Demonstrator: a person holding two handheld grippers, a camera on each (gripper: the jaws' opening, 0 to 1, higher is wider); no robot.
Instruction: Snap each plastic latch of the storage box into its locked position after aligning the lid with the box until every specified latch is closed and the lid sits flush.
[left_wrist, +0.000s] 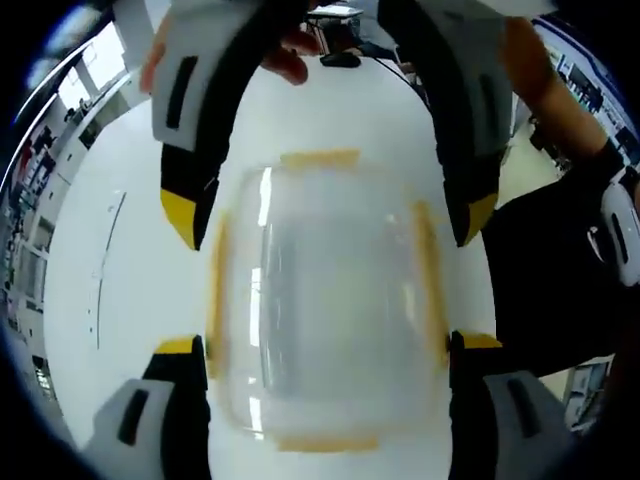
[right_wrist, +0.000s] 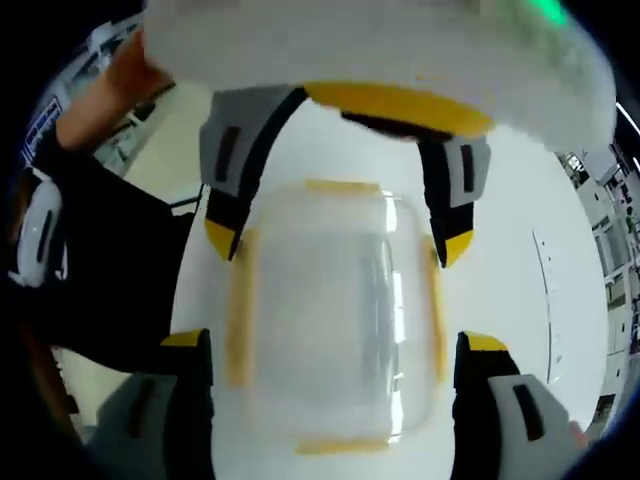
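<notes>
A clear plastic storage box (left_wrist: 325, 300) with its lid on rests on a white table (left_wrist: 120, 300). Yellow latches lie along all sides, for example the far latch (left_wrist: 320, 158) and the right side latch (left_wrist: 430, 270). The picture is too blurred to tell whether they are locked. My left gripper (left_wrist: 328, 345) is open, its yellow-tipped jaws standing either side of the box's near end. My right gripper (left_wrist: 328, 215) reaches in from the opposite side, also open and straddling the box. In the right gripper view the box (right_wrist: 335, 320) sits between my right gripper (right_wrist: 332, 341) and left gripper (right_wrist: 338, 240).
A person in dark clothing (left_wrist: 560, 270) stands at the table's edge, with a hand (left_wrist: 285, 60) beyond the box. The person (right_wrist: 90, 270) is on the left in the right gripper view. Office furniture lies beyond the table edges.
</notes>
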